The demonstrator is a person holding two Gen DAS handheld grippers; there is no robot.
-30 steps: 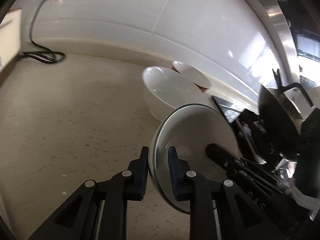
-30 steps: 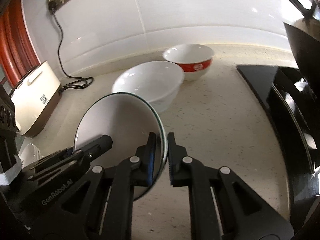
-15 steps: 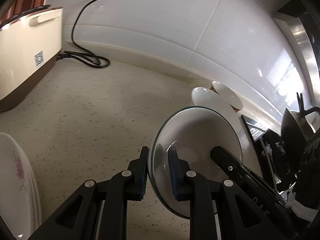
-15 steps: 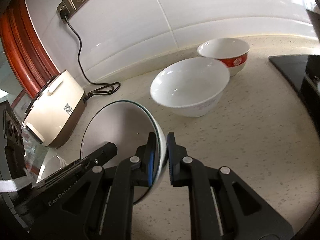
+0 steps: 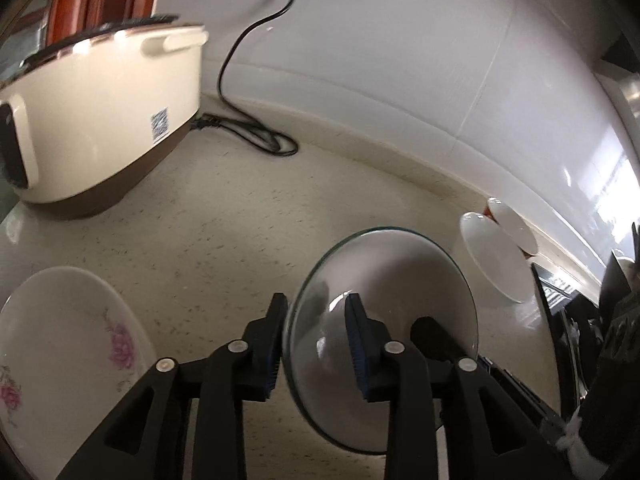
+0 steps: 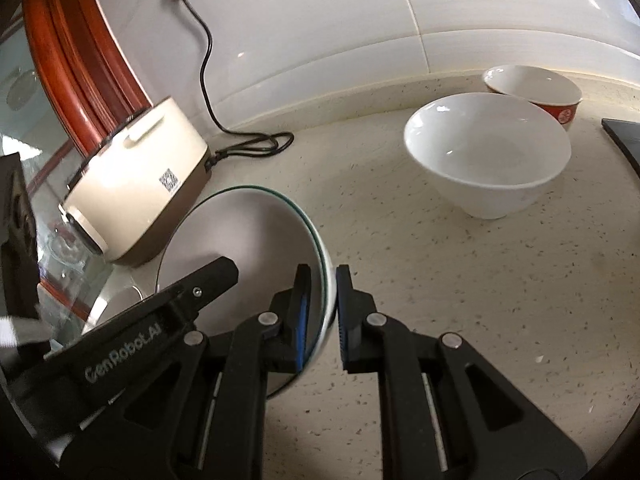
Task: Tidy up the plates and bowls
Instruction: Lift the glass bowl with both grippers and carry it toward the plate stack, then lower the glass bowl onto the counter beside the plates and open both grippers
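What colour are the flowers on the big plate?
Pink, on the white plate; the left wrist view shows them best.

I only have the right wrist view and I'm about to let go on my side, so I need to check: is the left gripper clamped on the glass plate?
Observer: No. In the left wrist view the left gripper has its jaws opening. The rim of the glass plate stands between them, but the pads are not pressing on it.
Operator: Is there another plate on that side that it could go with?
Observer: Yes. A white plate with pink flowers lies on the counter, at the lower left of that view, beside the left gripper.
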